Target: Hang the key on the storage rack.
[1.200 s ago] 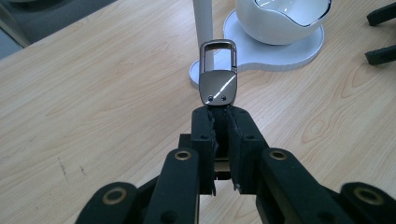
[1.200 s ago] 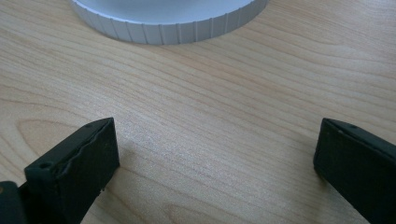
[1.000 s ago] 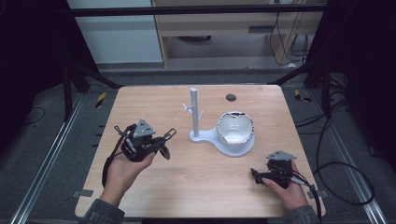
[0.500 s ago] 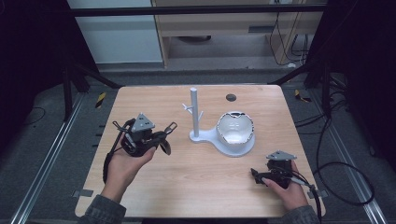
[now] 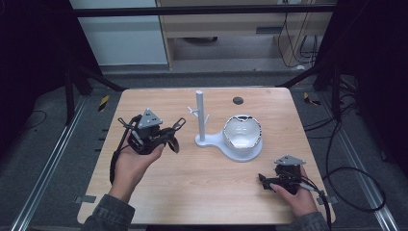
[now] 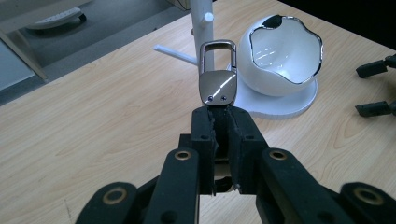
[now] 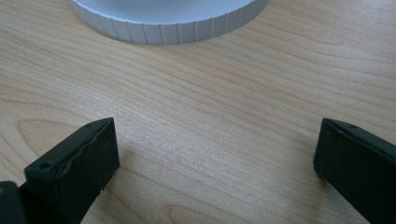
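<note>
Moved: since a second ago we see the left gripper [image 5: 169, 137] carried from 9 o'clock of the white stand [image 5: 230, 144] closer to its post [image 5: 200, 115], lifted in the hand [image 5: 132, 163].
Left tongs: pressed together on a metal key clip [image 6: 217, 84], whose silver plate and loop stick out past the tips toward the post.
Right tongs: we see the right gripper [image 7: 215, 154] spread wide, gripping nothing, low over the wooden table [image 5: 192, 183] at 5 o'clock of the stand.
Stand: a white bowl [image 5: 242, 132] sits on its round base.
</note>
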A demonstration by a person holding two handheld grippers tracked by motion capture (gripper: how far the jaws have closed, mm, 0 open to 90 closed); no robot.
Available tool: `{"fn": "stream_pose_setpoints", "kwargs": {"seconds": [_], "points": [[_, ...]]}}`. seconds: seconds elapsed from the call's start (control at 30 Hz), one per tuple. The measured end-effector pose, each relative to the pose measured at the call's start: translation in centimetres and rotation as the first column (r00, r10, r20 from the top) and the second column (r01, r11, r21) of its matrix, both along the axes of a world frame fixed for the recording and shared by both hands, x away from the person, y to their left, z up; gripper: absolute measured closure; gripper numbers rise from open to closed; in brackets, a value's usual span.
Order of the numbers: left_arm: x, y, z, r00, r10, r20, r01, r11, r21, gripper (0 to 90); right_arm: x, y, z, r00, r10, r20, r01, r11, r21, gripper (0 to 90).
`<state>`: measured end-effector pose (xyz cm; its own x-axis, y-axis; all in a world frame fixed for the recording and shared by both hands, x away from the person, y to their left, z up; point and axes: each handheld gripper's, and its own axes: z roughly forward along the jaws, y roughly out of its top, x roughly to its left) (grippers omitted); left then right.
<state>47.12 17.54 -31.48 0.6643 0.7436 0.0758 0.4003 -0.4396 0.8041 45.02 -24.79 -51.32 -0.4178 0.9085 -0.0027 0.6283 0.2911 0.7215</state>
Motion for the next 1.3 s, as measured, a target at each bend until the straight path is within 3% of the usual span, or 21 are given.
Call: {"fn": "stream_pose_setpoints", "kwargs": {"seconds": [0.53,1.3], "points": [[1.5,-1.7,0.9,1.0000,0.004,0.002,-0.004,1.0000,-0.003,81.2,0.0,0.0,0.0,1.0000,0.002,0.000,-0.002,1.0000,0.001,0.5],[3.4,-2.5,-0.1,0.9996,0.024,-0.017,-0.024,0.9997,0.003,81.2,0.0,0.0,0.0,1.0000,0.000,0.000,0.000,1.0000,0.001,0.5]]}}
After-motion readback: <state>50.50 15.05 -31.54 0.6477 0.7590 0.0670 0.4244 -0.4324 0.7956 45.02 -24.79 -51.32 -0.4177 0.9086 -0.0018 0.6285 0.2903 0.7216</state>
